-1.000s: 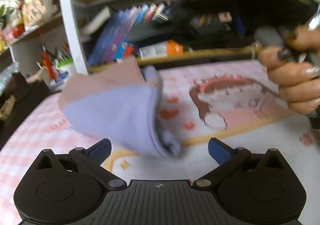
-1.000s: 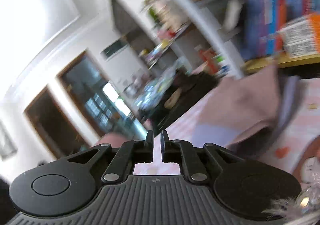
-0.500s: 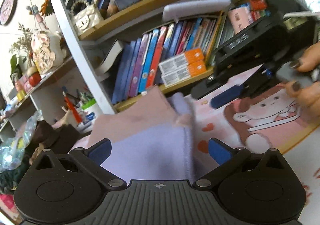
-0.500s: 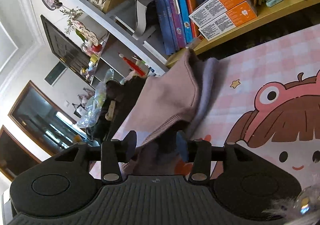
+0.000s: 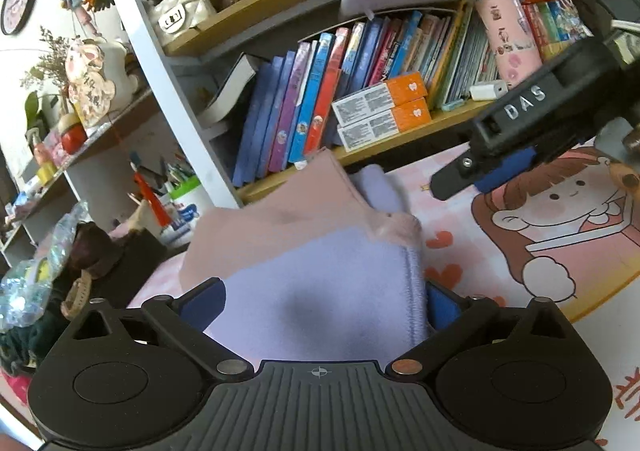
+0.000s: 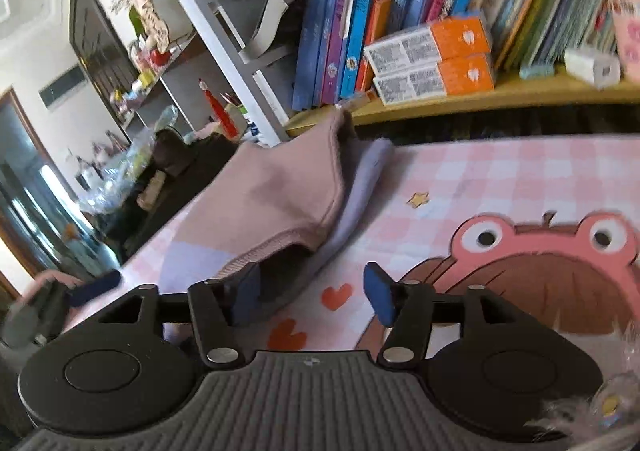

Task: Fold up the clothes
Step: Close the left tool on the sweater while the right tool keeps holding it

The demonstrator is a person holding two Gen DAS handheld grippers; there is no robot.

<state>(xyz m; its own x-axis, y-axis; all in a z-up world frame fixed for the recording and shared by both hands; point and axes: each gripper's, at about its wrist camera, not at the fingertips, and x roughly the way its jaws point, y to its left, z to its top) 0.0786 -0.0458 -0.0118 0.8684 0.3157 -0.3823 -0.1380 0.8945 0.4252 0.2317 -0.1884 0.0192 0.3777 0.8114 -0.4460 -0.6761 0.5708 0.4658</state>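
Ahead-right of the right gripper (image 6: 312, 295): bare pink tablecloth (image 6: 480, 179), passable. Ahead-left: folded pink-and-lilac garment (image 6: 280, 195), its edge just beside the left finger. Beyond: bookshelf (image 6: 460, 99) with books and boxes closed the far side. Far left: dark clutter (image 6: 160, 171) beside the table.

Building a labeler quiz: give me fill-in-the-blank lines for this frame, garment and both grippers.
1. The garment is pink and ____.
2. It lies on a pink checked mat with a ____ character printed on it.
3. The right gripper has just been opening; its fingers stand ____, gripping nothing.
4. The two stacked boxes on the shelf have ____ ends.

Missing words: purple; cartoon; open; orange
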